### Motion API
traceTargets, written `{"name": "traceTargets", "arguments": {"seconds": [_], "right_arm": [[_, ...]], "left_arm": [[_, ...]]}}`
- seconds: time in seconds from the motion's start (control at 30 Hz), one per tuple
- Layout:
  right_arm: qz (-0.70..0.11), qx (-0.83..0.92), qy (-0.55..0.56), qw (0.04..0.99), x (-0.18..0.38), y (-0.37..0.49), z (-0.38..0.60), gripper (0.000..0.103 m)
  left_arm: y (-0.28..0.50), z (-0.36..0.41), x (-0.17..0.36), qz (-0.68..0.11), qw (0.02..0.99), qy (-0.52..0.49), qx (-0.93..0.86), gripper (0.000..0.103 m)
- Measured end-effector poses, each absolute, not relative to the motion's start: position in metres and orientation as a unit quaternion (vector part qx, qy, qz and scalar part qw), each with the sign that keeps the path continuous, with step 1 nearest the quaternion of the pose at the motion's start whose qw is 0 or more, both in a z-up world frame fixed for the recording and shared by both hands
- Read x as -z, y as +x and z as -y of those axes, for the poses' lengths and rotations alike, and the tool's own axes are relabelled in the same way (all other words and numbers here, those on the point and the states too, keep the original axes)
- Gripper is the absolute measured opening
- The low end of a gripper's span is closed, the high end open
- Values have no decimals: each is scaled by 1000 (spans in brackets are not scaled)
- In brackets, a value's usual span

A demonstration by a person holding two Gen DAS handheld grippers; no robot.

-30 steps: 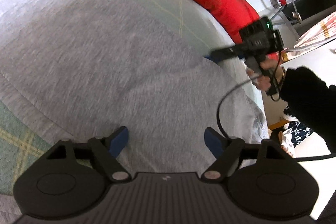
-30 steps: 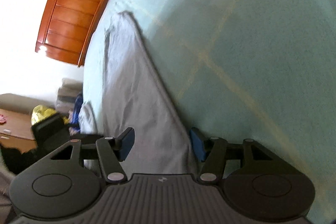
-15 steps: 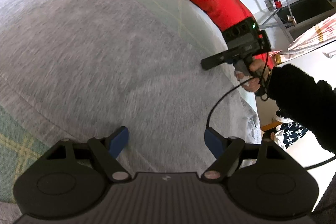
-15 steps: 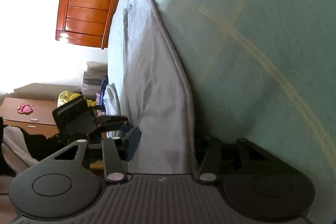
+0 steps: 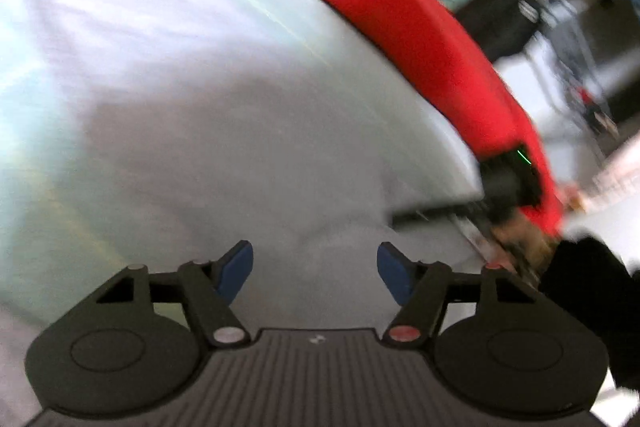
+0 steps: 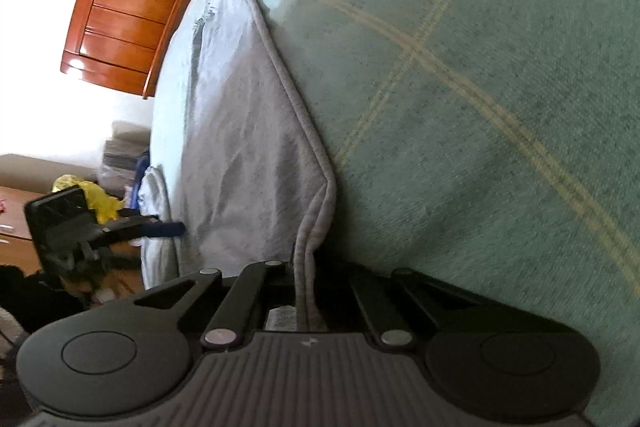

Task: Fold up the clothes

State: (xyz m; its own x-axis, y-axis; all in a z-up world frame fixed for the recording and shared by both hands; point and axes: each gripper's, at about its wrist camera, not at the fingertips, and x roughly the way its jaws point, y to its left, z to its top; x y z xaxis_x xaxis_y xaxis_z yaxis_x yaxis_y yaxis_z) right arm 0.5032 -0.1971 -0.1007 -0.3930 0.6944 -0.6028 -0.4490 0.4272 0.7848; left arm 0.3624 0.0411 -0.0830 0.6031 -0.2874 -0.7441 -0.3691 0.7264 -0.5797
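1. My right claw (image 6: 306, 291) is clamped on the hemmed edge of the grey garment (image 6: 248, 131), which lies spread on the green bedsheet (image 6: 460, 107). Half a second ago its fingers stood apart around that edge.
2. My left claw (image 5: 316, 271) hangs open over the same garment (image 5: 260, 155), holding nothing; this view has gone blurry since the earlier frame.
3. Progress, as I judge it: one edge is gripped, with no finished fold visible.
4. Farther off lie a red cushion (image 5: 400, 7) and a wooden headboard (image 6: 132, 7).
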Motion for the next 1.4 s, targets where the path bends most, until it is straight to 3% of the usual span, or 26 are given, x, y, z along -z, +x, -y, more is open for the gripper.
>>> {"name": "traceTargets", "arguments": {"seconds": [0.23,0.3,0.57,0.77,1.07,1.4], "right_arm": [[-618,-509,80,594,85,488,204,2],[-610,-501,79,608,80,485,206,2],[-568,-479,54,667,37,495,215,2],[-600,-438,39,668,64,493,207,2],[-559,-399,64,724,29,487,230,34],[-527,-406,88,741,6,471,219,35]], "left_arm": [[350,-59,97,-431,796,-413,-105,64],[358,-58,98,-429,800,-406,-104,56],[361,-56,97,-424,806,-403,-93,56],[353,-60,98,-425,807,-403,-80,56],[332,-60,87,-412,814,-404,-74,56],[312,-107,67,-381,841,-361,-129,56]]}}
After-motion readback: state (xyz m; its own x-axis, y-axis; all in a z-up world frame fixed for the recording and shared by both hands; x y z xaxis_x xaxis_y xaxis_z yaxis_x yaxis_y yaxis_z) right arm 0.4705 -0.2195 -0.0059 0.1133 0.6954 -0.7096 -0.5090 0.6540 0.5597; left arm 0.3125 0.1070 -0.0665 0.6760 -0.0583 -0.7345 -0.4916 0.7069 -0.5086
